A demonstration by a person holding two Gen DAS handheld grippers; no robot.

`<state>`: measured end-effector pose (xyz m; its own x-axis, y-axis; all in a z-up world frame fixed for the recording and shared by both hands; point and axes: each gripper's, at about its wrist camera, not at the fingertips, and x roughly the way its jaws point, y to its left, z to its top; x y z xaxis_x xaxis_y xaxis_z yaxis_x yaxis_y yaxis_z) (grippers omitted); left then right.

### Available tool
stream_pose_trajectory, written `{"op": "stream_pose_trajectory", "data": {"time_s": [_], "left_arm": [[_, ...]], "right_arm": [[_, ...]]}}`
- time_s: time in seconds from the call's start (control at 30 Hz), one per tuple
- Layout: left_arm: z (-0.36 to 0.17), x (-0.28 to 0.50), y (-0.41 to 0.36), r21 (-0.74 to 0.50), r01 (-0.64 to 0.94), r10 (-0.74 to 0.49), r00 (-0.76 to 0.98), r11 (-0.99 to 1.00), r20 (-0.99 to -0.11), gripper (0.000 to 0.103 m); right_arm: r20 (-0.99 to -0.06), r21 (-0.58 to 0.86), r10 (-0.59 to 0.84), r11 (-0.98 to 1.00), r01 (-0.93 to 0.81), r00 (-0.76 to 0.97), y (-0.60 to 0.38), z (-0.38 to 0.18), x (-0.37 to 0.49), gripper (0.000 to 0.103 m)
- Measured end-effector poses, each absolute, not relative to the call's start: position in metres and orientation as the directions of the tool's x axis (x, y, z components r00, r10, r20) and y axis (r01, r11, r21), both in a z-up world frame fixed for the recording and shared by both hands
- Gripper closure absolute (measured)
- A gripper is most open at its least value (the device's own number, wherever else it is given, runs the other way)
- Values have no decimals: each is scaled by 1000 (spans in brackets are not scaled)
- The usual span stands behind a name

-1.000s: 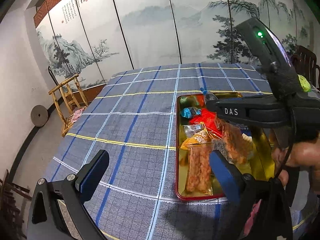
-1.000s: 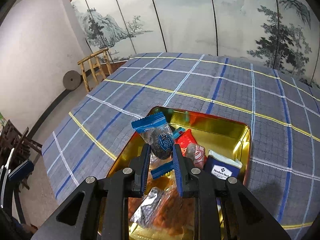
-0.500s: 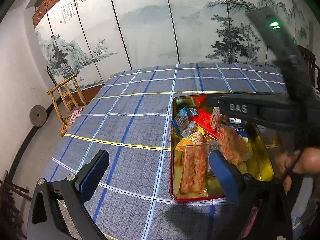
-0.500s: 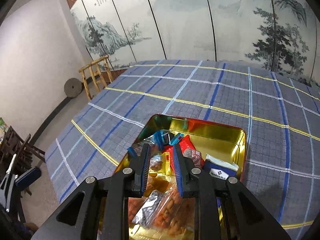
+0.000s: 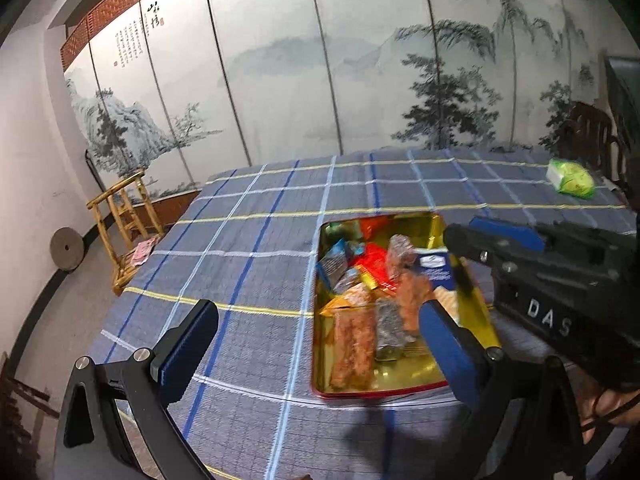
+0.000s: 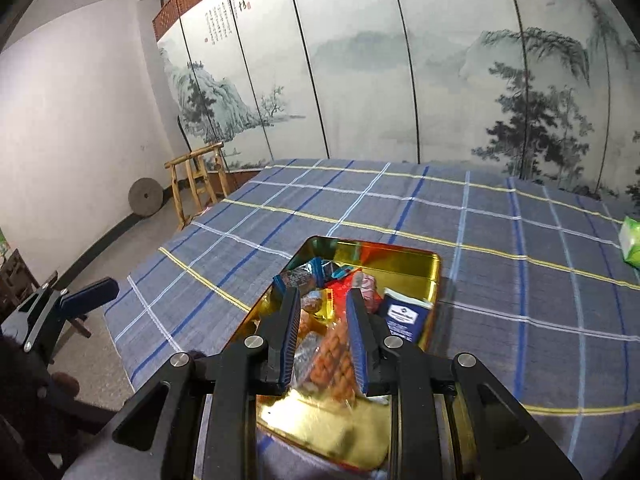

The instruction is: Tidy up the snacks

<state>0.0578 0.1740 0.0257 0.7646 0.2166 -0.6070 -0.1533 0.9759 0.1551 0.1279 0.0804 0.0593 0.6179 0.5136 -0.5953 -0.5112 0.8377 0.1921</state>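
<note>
- Since a second ago, the blue-wrapped snack (image 6: 298,278) has gone from the right tongs (image 6: 322,330) into the tin (image 6: 434,280); it now lies among the other packets at the tin's far left corner.
- Right tongs have pulled back and up from the tin, toward its near edge; their jaws stand close together with a narrow gap and nothing between them.
- Left tongs (image 5: 316,354) hang wide open over the near part of the tabletop (image 5: 248,248), left of the tin, holding nothing.
- Red-rimmed and gold inside, the tin sits near the near edge of the tabletop and holds a heap of packets, with a dark blue box (image 6: 404,316) against its right wall.
- One green packet (image 5: 570,178) lies alone on the cloth, well apart from the tin, toward the far right corner of the tabletop.
- Judged from this, the step in hand is the retreat after a drop, and the sorting is nearly done.
- Next move likely calls for the right tongs to swing right, open wider, and close on the green packet flat on the cloth without bunching the fabric.
</note>
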Motion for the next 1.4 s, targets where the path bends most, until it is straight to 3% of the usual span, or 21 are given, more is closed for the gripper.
{"op": "stream_pose_trajectory", "data": {"time_s": [0.43, 0.87, 1.4], "left_arm": [[70, 23, 144, 132, -108, 161, 840, 985, -518, 0], [96, 4, 141, 73, -126, 146, 852, 989, -502, 0], [100, -2, 142, 93, -170, 194, 838, 981, -510, 0]], "right_arm": [[-501, 204, 511, 854, -479, 698, 46, 98, 85, 77], [-397, 156, 466, 883, -443, 790, 27, 137, 41, 68], [-366, 143, 482, 874, -464, 796, 30, 149, 24, 63]]}}
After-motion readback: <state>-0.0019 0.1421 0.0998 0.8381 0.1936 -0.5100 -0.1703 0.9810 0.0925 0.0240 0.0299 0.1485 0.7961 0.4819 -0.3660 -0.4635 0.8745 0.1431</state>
